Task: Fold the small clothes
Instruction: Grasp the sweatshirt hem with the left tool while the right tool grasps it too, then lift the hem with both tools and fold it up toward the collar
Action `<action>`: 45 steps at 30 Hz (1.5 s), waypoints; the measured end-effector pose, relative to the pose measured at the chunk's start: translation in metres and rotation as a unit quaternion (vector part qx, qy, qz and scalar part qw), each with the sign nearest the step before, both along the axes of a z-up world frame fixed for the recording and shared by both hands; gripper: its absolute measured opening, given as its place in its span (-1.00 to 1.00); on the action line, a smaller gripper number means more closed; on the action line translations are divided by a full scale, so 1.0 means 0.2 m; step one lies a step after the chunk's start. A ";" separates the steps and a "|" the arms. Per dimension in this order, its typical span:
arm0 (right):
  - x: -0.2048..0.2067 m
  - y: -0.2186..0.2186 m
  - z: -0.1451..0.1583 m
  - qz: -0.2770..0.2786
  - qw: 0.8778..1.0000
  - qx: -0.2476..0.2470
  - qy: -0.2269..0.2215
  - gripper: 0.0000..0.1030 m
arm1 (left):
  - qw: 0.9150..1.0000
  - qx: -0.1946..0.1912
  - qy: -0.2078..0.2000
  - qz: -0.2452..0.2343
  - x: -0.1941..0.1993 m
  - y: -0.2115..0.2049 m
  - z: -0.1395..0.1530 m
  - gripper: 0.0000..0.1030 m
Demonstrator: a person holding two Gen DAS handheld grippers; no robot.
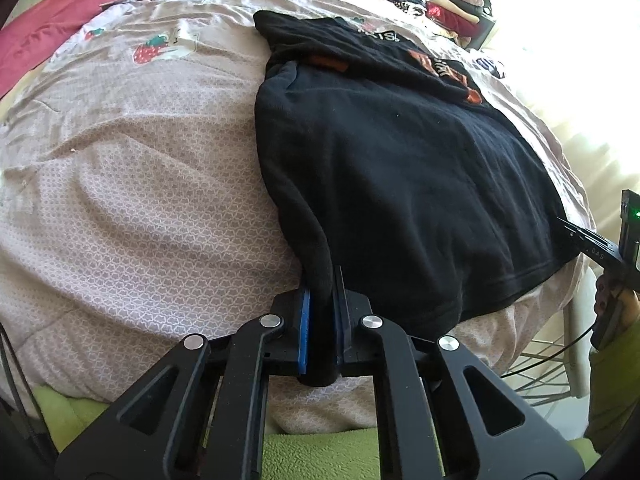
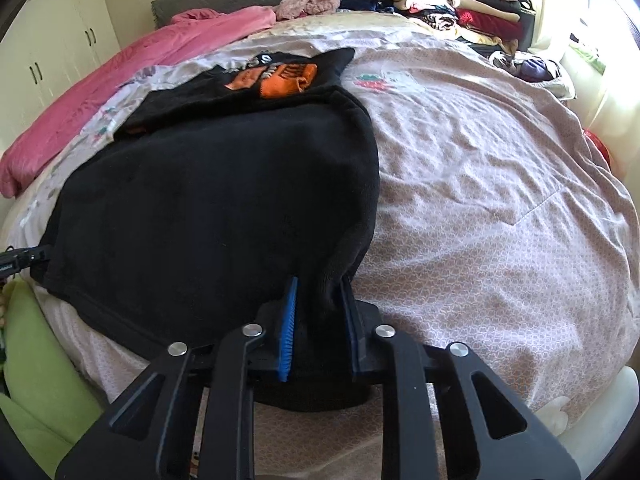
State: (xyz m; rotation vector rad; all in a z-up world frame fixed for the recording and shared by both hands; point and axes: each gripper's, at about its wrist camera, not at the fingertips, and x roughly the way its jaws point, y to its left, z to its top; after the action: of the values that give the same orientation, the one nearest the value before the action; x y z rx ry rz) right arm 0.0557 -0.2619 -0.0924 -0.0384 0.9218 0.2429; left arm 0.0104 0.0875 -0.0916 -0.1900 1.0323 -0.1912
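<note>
Sweater [image 1: 400, 168] on the bed [image 1: 140, 184] looked soft, thick, floppy; we had left hand-held gripper [image 1: 322, 300] and right hand-held gripper [image 2: 318, 304] clenched on its near corners.

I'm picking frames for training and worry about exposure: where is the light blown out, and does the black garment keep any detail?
Left wrist view: window glare whitens the upper right; the black garment is mostly a dark mass, its hem seam faintly readable. Right wrist view: glare burns out the far right edge; the orange print stays clear. Both views bow the bedspread with fisheye distortion.
</note>
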 end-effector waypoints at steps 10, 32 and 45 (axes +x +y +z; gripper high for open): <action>0.00 0.00 -0.05 0.004 1.000 0.002 0.000 -0.51 | 1.000 0.011 0.010 -0.010 0.01 -0.03 -0.03 -0.84; -0.02 -0.07 0.22 0.020 0.997 0.041 -0.068 -0.83 | 0.998 0.002 -0.051 0.020 -0.02 0.04 0.21 -0.96; 0.04 -0.05 0.40 0.024 0.992 0.046 -0.113 -0.83 | 0.995 -0.007 -0.090 0.030 0.03 0.05 0.39 -0.96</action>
State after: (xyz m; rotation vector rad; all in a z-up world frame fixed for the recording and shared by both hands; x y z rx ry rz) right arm 0.0630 -0.2719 -0.0116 -0.0015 0.6846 0.3186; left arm 0.0161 0.0980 -0.0128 -0.2131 0.8447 -0.1582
